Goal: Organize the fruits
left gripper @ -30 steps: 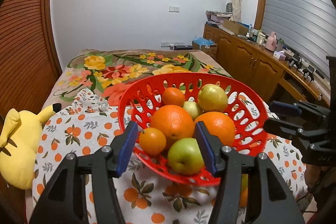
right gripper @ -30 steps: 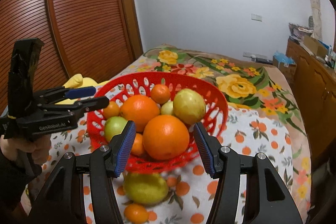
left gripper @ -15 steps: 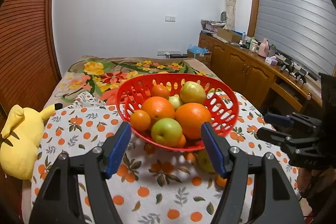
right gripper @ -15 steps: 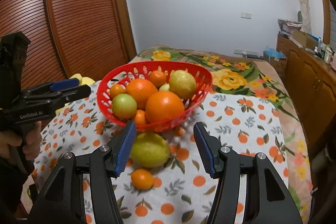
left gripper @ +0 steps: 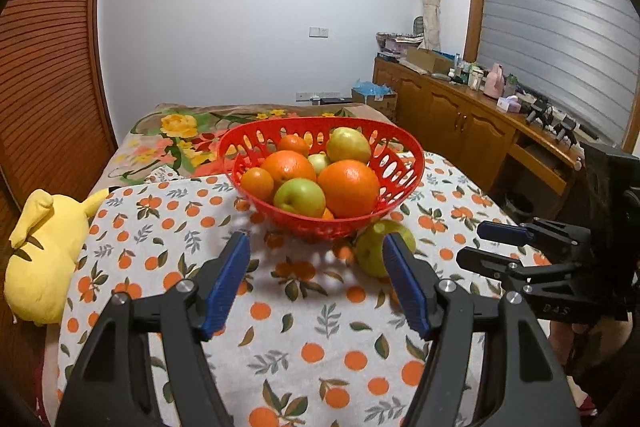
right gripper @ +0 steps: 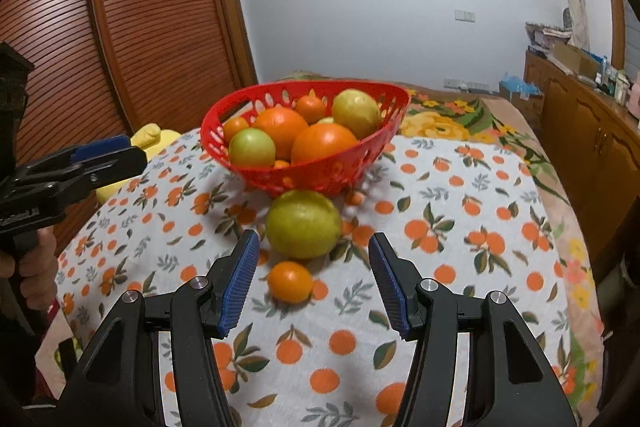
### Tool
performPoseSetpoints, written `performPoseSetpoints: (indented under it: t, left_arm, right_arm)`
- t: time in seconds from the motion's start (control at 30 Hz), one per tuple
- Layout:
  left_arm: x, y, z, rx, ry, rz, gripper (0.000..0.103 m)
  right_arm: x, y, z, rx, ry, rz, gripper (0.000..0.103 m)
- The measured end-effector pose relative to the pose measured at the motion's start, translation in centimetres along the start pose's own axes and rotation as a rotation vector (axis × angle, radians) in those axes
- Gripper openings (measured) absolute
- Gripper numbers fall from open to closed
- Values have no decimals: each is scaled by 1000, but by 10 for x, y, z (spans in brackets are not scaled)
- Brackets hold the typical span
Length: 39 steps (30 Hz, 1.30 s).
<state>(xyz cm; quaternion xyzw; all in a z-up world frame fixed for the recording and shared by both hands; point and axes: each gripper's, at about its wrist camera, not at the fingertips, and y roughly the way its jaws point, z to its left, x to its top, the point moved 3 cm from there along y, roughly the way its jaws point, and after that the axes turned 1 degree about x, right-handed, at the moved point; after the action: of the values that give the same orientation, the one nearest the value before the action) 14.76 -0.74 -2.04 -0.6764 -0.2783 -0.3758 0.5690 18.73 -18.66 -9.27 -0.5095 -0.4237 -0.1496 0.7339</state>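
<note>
A red plastic basket [left gripper: 404,171] [right gripper: 320,175] holds several oranges, green apples and a yellow-green pear on the orange-print cloth. A large yellow-green fruit [right gripper: 303,225] [left gripper: 370,247] lies on the cloth just in front of the basket. A small orange [right gripper: 290,281] lies nearer, in front of it. My right gripper [right gripper: 312,281] is open and empty, its jaws either side of the small orange. My left gripper [left gripper: 316,279] is open and empty, back from the basket. The right gripper also shows at the right of the left wrist view [left gripper: 492,247].
A yellow plush toy [left gripper: 40,247] lies at the cloth's left edge. A floral bedspread [left gripper: 180,131] lies behind the basket. Wooden cabinets [left gripper: 460,123] with clutter line the right wall. A slatted wooden door [right gripper: 120,27] stands on the left.
Both grippers have pulled back from the basket. The large yellow-green fruit and the small orange on the cloth have come into full view. Both stay open.
</note>
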Motion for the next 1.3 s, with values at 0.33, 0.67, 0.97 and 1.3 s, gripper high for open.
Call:
performPoseSetpoints:
  t: [0.33,0.67,0.97,1.3]
  left_arm:
    - [-10,-4,1,-12,3,17,68]
    - [-23,-7,6,-1,-27,23,68]
    - [-28,-2,4,-12,-25,38,69]
    - [-29,10,4,-18,-26,49,68]
  right_arm:
    - [-14,28,6,24,-7,72,51]
    - [-17,57,7,62,-2,148,42]
    - [-21,72,6,64,21,185,42]
    - [-28,80,17,112,5,222,34]
